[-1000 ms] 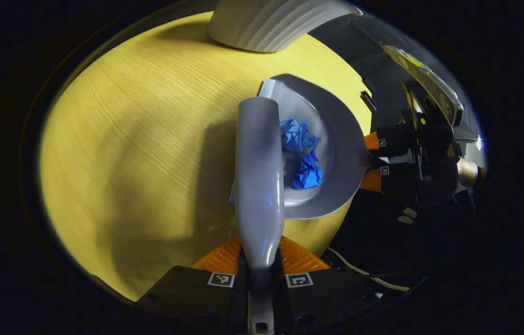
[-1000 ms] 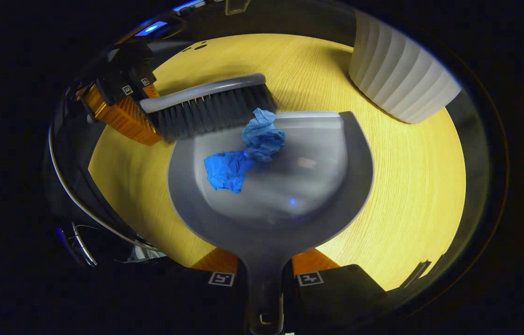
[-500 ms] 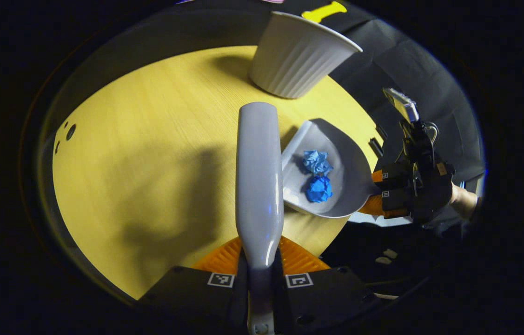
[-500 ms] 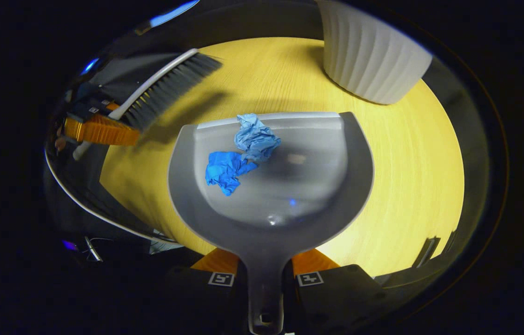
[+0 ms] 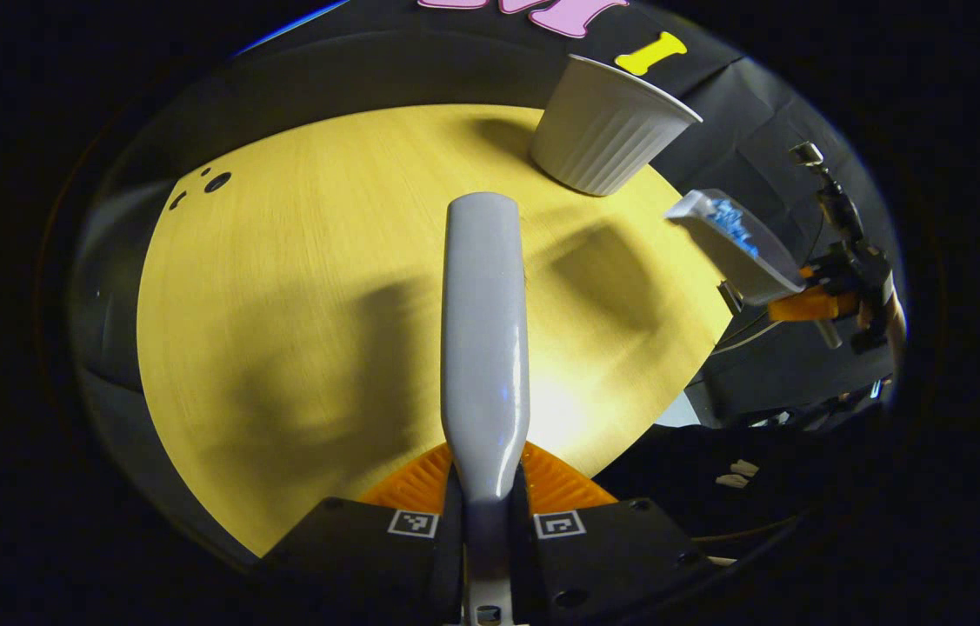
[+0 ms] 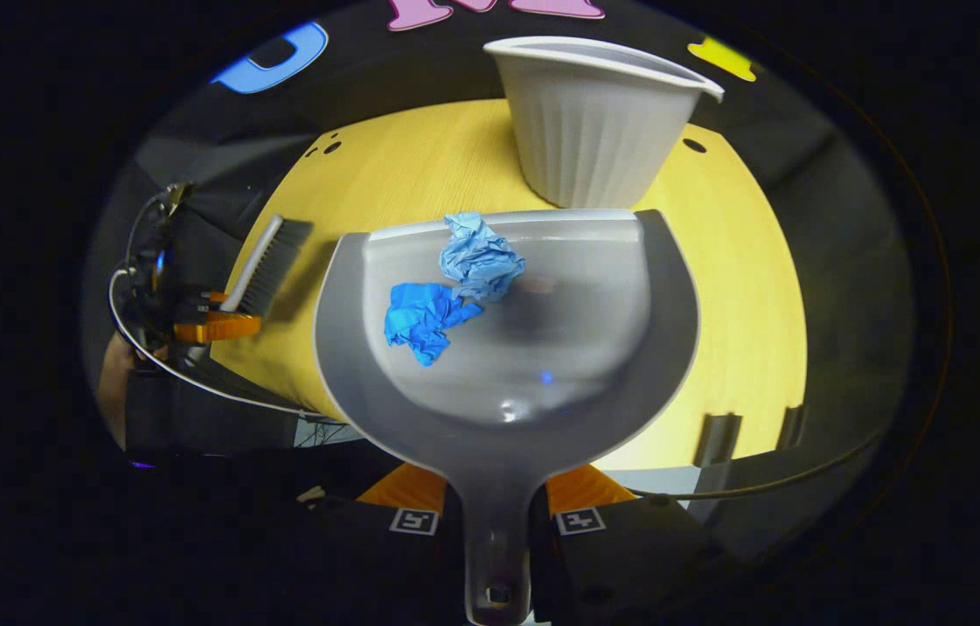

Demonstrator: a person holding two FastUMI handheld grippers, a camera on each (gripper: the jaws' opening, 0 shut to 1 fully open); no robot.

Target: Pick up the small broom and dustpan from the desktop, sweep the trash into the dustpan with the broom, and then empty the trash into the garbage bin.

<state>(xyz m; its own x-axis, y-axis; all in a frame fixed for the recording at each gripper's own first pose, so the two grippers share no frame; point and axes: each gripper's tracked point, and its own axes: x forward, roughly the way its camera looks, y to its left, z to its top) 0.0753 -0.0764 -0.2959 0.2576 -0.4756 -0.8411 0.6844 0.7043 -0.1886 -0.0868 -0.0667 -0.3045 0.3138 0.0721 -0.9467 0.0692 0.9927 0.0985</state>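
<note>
My right gripper (image 6: 494,496) is shut on the handle of the grey dustpan (image 6: 620,365), held level in the air over the table's near edge. Two crumpled blue paper balls (image 6: 455,291) lie in its pan, near the lip. The white ribbed garbage bin (image 6: 598,122) stands just beyond the lip. My left gripper (image 5: 487,487) is shut on the grey broom (image 5: 484,330), whose back points out over the yellow table (image 5: 298,287). In the left gripper view the dustpan (image 5: 737,248) floats at the right with the paper (image 5: 731,222) showing, near the bin (image 5: 607,135). The broom (image 6: 263,265) with its dark bristles appears at the left of the right gripper view.
Small holes (image 5: 210,184) mark the table's far left corner. Cables (image 6: 211,396) hang off the table's near side by the person's hand (image 6: 116,374). Dark clips (image 6: 716,437) sit on the near table edge at the right.
The dustpan has risen off the table with both paper balls in it and pulled back from the broom. The broom has lifted and drawn away to the left. The bin now shows upright and farther off.
</note>
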